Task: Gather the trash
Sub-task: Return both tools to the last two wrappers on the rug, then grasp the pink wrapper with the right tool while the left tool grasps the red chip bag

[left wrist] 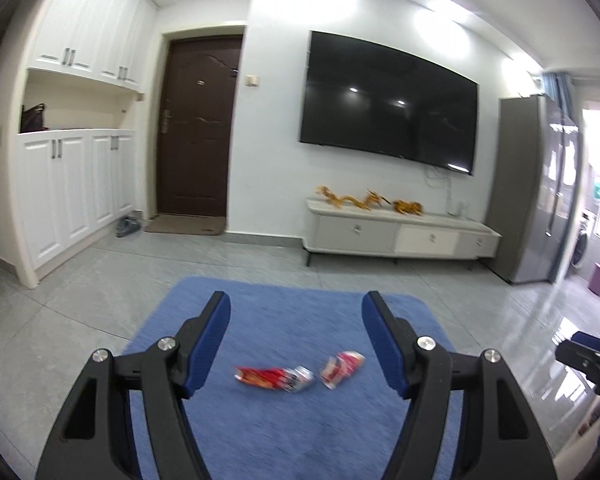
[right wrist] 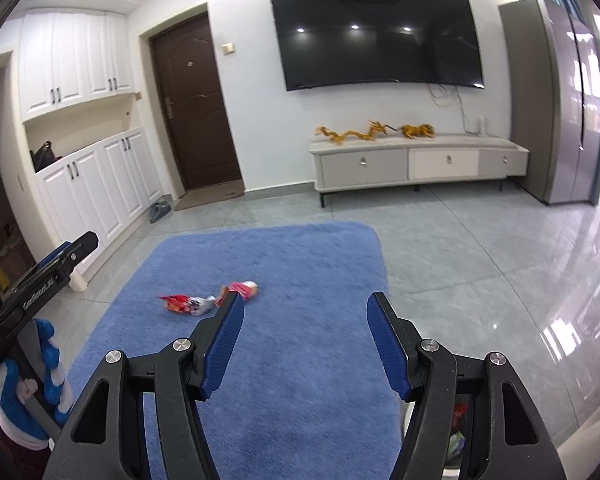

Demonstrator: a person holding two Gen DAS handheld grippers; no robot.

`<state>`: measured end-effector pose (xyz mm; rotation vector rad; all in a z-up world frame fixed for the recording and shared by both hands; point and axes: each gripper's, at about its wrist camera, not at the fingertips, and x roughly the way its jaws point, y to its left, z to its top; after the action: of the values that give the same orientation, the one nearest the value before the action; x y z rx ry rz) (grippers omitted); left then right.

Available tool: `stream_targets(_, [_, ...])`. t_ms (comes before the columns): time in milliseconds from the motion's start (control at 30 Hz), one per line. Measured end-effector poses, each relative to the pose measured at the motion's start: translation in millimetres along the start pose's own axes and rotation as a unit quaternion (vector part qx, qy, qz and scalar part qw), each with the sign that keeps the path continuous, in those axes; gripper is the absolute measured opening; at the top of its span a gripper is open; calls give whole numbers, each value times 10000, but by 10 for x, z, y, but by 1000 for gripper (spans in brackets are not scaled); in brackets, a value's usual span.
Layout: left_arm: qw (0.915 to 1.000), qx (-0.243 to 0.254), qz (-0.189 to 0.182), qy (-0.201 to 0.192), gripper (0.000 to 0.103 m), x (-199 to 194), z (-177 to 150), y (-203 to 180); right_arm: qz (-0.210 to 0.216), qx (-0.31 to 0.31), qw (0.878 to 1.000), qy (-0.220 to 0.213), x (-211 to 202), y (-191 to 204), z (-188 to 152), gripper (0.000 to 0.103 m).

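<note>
Both jaws stand parted and empty on the left hand-held gripper point(left wrist: 296, 304) and on the right hand-held gripper point(right wrist: 306, 304), each held above the blue rug point(right wrist: 300, 380). Farther along the rug lie two crumpled red wrappers point(left wrist: 274, 378) point(left wrist: 342, 368), just beside each other. Beyond the tiled floor point(right wrist: 480, 248), a TV point(left wrist: 388, 100) hangs above a low cabinet point(left wrist: 400, 234).
</note>
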<state>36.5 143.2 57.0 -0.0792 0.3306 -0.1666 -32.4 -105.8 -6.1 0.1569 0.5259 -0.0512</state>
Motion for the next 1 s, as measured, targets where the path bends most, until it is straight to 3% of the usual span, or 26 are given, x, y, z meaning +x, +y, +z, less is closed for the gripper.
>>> stream_targets(400, [9957,7,884,-289,67,319,382,510,417,-438,9982,-44,297,380,353,63])
stream_targets(500, [9953,-46,938,-235,67,506,463,657,536,-481,9974,-14,434,486,439,63])
stream_targets(667, [9971,7,685,337,67,935,283,758,698,-476,9962,199,839,567,488,63])
stream_targets(767, [9959,82,256,859,67,1273,11,721,843,-357,9944,530,1227,603,401,63])
stream_targets(1000, [9746,516,-972,1952,67,1960,-625,505,1045,-62,9861,1289,2121,697,135,63])
